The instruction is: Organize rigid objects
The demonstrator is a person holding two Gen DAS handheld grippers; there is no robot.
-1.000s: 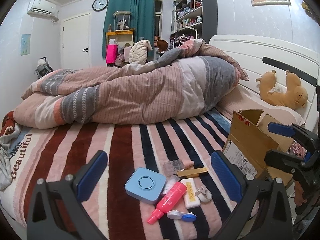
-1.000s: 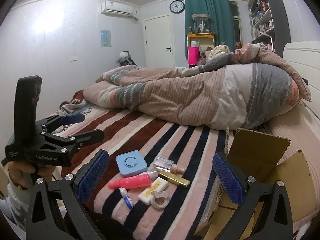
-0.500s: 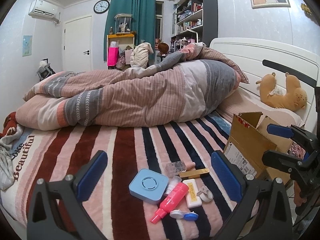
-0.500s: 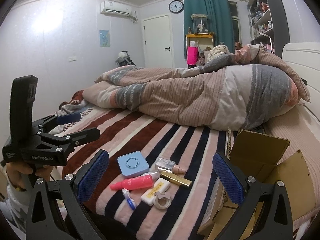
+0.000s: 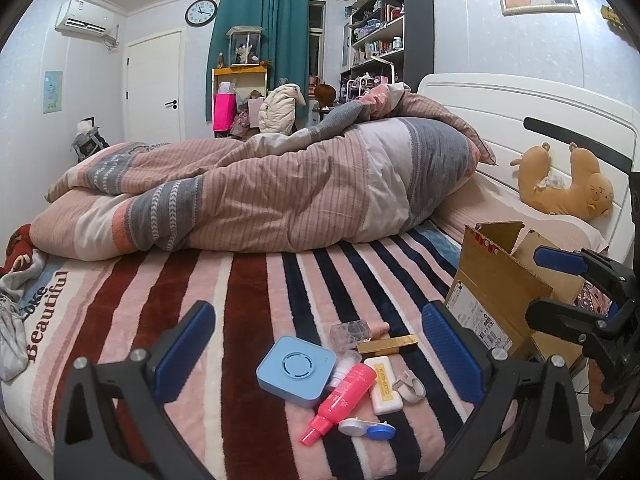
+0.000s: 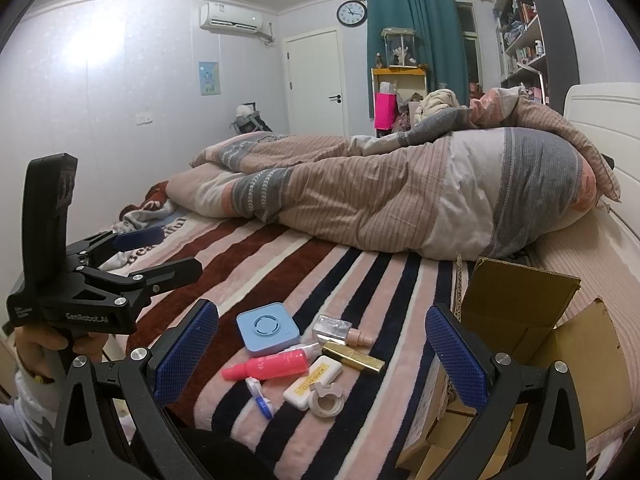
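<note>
Two grippers — left gripper (image 5: pixel 316 344) and right gripper (image 6: pixel 322 338) — hang wide open and empty over the bed (image 5: pixel 248 276); the pink bottle (image 6: pixel 276 365) lies crosswise between both, the cardboard box (image 6: pixel 520 320) just right, nearer the right gripper.

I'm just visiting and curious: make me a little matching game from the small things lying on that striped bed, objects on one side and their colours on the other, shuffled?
Things:
1. square plastic box with a ring on its lid
2. slim spray bottle
3. rectangular metallic lipstick tube
4. open cardboard box at the bed's edge

Colours:
A. gold
B. brown
C. light blue
D. pink

Pairs: 1-C, 2-D, 3-A, 4-B
</note>
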